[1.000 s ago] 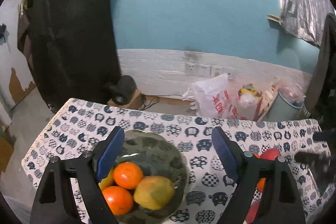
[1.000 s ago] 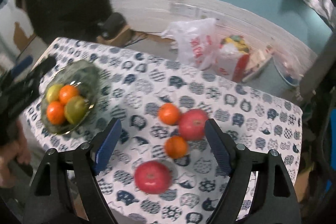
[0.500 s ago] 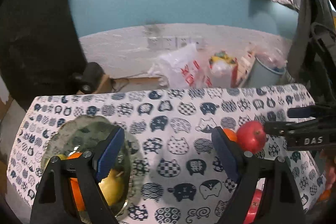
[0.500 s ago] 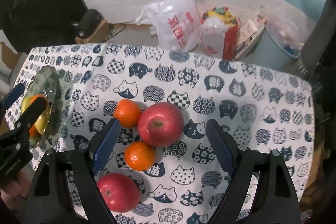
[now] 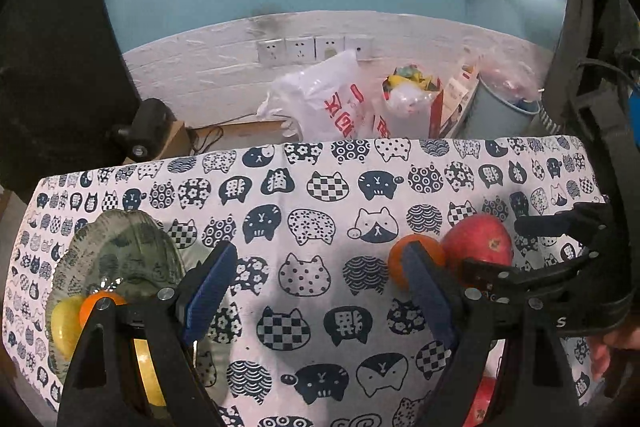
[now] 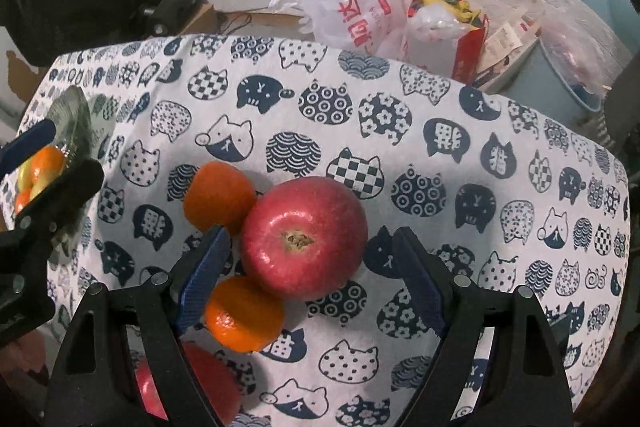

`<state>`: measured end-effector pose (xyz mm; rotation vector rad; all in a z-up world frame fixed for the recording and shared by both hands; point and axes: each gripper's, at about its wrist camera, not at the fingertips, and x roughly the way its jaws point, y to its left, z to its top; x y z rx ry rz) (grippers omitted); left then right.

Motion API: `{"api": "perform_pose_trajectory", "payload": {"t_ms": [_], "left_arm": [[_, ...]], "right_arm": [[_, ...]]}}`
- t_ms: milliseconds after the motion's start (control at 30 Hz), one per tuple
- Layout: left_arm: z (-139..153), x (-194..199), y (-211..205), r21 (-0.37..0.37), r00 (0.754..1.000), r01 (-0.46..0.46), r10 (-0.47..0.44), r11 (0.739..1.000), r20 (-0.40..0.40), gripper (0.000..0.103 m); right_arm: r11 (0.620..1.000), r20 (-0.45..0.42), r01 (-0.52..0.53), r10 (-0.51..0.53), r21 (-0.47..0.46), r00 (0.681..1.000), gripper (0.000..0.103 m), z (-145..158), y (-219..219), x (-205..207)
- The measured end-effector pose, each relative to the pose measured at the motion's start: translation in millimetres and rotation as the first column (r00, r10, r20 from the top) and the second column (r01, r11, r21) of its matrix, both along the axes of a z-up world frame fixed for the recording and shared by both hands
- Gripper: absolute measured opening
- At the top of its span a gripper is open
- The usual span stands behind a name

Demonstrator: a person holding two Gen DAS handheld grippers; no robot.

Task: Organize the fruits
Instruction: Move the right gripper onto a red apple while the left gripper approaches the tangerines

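A big red apple lies on the cat-print tablecloth, with an orange at its far left and another orange at its near left. My right gripper is open, its jaws on either side of the apple. A second red apple lies near the front, partly hidden. A green bowl at the left holds oranges and yellow-green fruit. My left gripper is open and empty over the cloth between bowl and apple.
Behind the table's far edge stand a white plastic bag, a red bag and a grey bin on the floor. A black object stands at the back left. The left gripper shows in the right wrist view.
My right gripper has come down close over the big red apple, which now sits between its jaws. My left gripper has swung right, away from the bowl, toward the table's middle.
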<state>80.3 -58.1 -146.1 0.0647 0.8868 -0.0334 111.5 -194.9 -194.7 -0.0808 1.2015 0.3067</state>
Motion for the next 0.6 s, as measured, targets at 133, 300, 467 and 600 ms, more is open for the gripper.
{"api": "perform_pose_trajectory", "payload": {"t_ms": [133,300,467,600], "left_arm": [[-4,2,-4,0.013,1.000,0.015,-0.015,1.000,-0.005,0.086],[-9,5,-5,0.008,1.000,0.018,-0.018,1.000,-0.020,0.086],[-11,7,-5,-0.005,0.999,0.019,-0.019,1.000,-0.027,0.086],[-13,10,-8,-0.026,0.999,0.024,-0.025,0.999,-0.036,0.086]], "right_arm": [[1.000,-0.004,-0.017,0.017,0.006,1.000,0.083,-8,0,2],[0.998,-0.005,-0.057,0.057,0.008,0.998,0.076,-15,5,3],[0.998,0.015,-0.069,0.069,0.008,0.998,0.074,-15,3,2],[0.999,0.024,-0.040,0.041,-0.006,0.999,0.074,-13,-4,-1]]}}
